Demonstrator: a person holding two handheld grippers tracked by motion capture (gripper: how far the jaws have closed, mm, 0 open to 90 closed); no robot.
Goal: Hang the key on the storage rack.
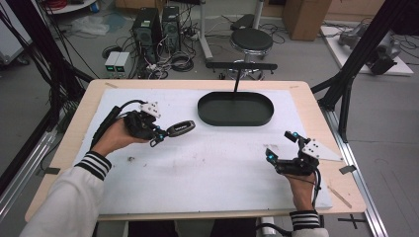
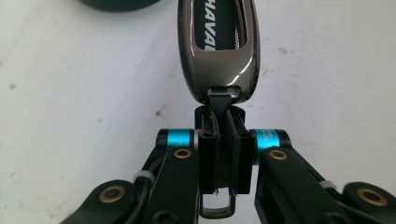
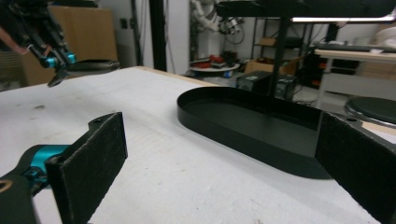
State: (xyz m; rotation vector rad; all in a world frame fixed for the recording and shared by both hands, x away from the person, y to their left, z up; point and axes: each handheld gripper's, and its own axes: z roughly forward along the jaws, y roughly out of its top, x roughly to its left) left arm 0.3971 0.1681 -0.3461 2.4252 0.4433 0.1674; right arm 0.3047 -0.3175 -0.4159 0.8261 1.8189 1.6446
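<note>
A dark chrome car-key fob (image 1: pixel 180 128) with white lettering hangs just above the white mat, left of centre. My left gripper (image 1: pixel 159 136) is shut on the black strap tab at the fob's near end. In the left gripper view the fob (image 2: pixel 218 46) points away from the pinched jaws of that gripper (image 2: pixel 223 119). A black oval tray (image 1: pixel 235 109) lies empty at the back centre. My right gripper (image 1: pixel 279 144) rests open at the front right, holding nothing. Its view looks across the tray (image 3: pixel 261 126), with the fob (image 3: pixel 91 65) in the air far left.
A white mat (image 1: pixel 212 163) covers most of the wooden table (image 1: pixel 306 94). Behind the tray stands a thin black post with a crossbar (image 1: pixel 240 65). A stool (image 1: pixel 252 39) and computer towers (image 1: pixel 155 27) sit on the floor beyond the table.
</note>
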